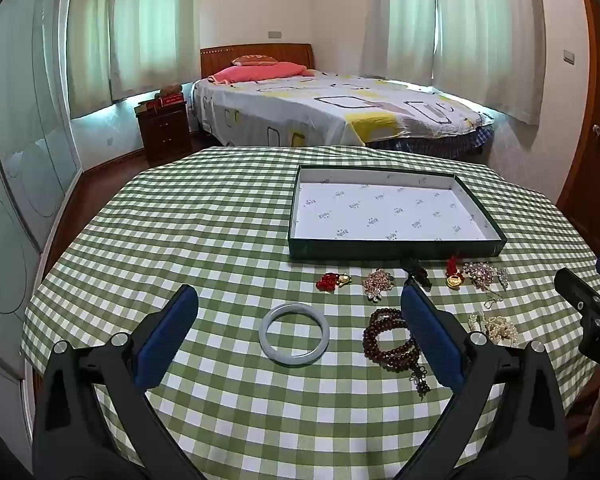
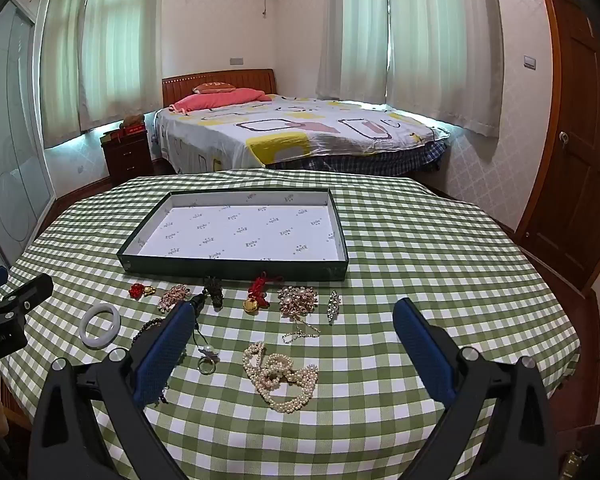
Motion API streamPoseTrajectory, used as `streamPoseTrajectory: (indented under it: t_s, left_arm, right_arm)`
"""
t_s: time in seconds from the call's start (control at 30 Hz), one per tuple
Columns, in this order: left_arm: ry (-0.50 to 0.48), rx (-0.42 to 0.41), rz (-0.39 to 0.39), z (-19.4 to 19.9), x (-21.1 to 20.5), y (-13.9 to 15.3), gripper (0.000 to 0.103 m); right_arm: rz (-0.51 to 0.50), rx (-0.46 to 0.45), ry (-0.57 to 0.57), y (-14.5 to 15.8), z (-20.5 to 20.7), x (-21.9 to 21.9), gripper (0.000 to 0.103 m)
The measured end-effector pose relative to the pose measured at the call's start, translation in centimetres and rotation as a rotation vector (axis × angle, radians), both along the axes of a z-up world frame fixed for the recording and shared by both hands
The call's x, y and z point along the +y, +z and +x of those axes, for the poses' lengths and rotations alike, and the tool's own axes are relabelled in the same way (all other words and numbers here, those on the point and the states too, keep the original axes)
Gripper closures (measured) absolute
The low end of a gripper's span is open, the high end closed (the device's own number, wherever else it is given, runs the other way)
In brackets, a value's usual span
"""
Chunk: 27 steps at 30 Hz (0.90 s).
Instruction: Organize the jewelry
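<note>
Nothing has gone into the box (image 1: 396,252) yet: it sits empty on the checked tablecloth (image 1: 220,216) in the upper right of the left wrist view, and all the jewelry lies in front of its near wall. The left gripper (image 1: 300,300) hangs above the table with its jaws spread as wide as they go and nothing between the pads; the pale bangle (image 1: 294,335) lies flat in the middle of that gap, lower centre of the frame, with the dark bead bracelet (image 1: 388,340) just to its right beside the right finger. The right gripper (image 2: 296,312) is likewise fully open and empty, and the pearl necklace (image 2: 278,376) lies heaped between its fingers in the lower centre of its view, a ring (image 2: 206,367) just left of it. A sound first step would probably be the bangle: come straight down so one pad goes inside the hoop and one outside, pinch the rim, lift clear of the beads, then carry it over the box wall. The pearls look loose and likely to trail, so grip the thickest part of the heap and lift slowly, away from the brooch (image 2: 297,300) behind.
</note>
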<state>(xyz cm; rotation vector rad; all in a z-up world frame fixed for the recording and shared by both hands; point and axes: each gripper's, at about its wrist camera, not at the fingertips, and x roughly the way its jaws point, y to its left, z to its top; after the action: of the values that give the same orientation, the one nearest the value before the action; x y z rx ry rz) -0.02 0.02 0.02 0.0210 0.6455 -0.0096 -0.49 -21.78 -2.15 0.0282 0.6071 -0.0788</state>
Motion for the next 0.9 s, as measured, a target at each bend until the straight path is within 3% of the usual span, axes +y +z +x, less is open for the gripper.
streamPoseTrajectory:
  t_s: [0.9]
  left_arm:
    - [-0.004,0.001,0.003,-0.27,0.68,0.55,0.004]
  right_arm:
    - [0.0,-0.003,-0.001,0.12,-0.05,0.0,0.006]
